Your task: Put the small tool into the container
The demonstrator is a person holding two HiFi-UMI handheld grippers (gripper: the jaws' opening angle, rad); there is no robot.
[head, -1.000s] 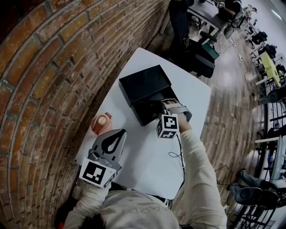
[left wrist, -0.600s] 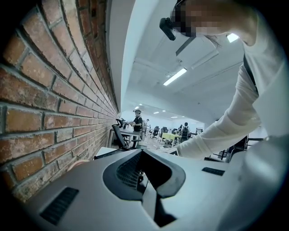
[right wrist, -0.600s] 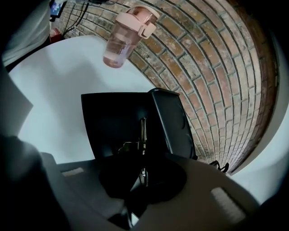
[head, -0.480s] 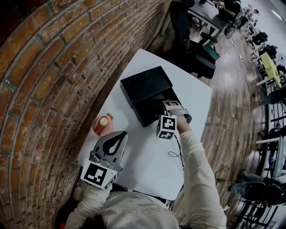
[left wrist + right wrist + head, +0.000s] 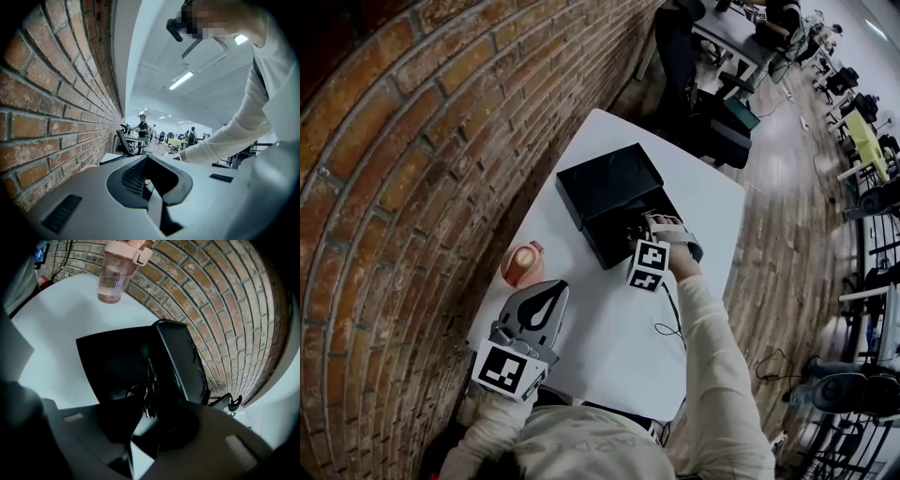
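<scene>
Right tool [image 5: 150, 405] apparently pinches metal implement [image 5: 150, 376] over container [image 5: 108, 357].

Our left gripper [image 5: 549, 292] sits by the table's [image 5: 609, 347] near left edge, jaws pressed together on nothing. Our right arm reaches forward, the right gripper [image 5: 649, 222] clamped on the small tool [image 5: 150, 380].

We identify this site as an open-plan office. In the head view, a brick wall [image 5: 412, 187] runs from 7 to 12 o'clock beside a white table [image 5: 619, 347], while wood floor [image 5: 787, 225], desks [image 5: 865, 131] and office chairs [image 5: 848, 398] occupy 1 to 5 o'clock. In the left gripper view, ceiling strip lights [image 5: 182, 80] hang above people [image 5: 142, 127] among further desks.
</scene>
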